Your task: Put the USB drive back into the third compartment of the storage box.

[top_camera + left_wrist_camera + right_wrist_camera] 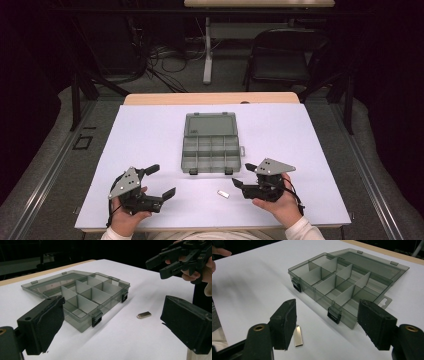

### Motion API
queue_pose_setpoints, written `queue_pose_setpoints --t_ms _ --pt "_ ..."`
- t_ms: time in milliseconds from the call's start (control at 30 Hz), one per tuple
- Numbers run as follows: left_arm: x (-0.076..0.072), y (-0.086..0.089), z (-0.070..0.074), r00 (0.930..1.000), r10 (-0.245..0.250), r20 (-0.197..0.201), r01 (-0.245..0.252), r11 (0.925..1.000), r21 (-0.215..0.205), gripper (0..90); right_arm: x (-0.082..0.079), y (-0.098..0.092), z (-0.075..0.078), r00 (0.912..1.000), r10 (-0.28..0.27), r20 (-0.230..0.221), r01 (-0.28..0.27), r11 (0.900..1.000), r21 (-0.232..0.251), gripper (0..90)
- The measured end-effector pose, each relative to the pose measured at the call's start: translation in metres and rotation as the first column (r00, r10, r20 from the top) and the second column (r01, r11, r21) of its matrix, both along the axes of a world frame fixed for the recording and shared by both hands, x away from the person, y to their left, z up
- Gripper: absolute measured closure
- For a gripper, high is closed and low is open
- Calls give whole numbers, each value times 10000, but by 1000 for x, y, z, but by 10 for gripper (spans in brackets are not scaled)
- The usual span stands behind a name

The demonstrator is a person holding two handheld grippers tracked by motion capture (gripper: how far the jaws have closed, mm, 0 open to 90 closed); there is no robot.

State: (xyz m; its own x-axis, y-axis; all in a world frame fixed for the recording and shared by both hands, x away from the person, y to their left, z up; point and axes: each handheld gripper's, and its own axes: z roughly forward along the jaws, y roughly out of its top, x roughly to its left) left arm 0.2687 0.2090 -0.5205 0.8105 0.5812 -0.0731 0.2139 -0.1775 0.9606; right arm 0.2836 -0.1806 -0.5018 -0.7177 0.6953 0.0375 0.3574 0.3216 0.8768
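Observation:
A grey see-through compartment box [210, 144] lies open at the table's middle, lid folded back, its divided cells [85, 293] [337, 283] empty as far as I can see. A small flat silver metal piece [223, 194] [144, 314] [298, 337] lies on the white tabletop in front of the box. My left gripper [161, 181] [112, 322] is held open at the front left, nothing between its jaws. My right gripper [243, 175] [327, 325] is open at the front right, just right of the metal piece, also seen far off as the other gripper [165, 263].
The white tabletop [150, 135] has a wooden strip [210, 98] along its far edge. Beyond stand a black folding chair [285, 57], a table leg [207, 50] and floor cables [165, 60]. A hand [219, 252] shows at the upper left.

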Motion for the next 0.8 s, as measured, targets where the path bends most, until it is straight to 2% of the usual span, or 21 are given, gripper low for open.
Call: queue_pose_setpoints --t_ms 267,433,800 --pt "0 0 -1 10000 8 -8 -8 10000 -16 46 4 8 3 9995 205 -248 -206 9998 -61 339" --pt "1 0 -1 9999 -122 -122 122 9999 5 46 7 14 2 9993 298 -221 -298 9996 0 339" --pt "1 0 -1 9999 -36 -96 37 10000 27 46 15 23 0 9985 506 -224 -506 9987 -30 327"
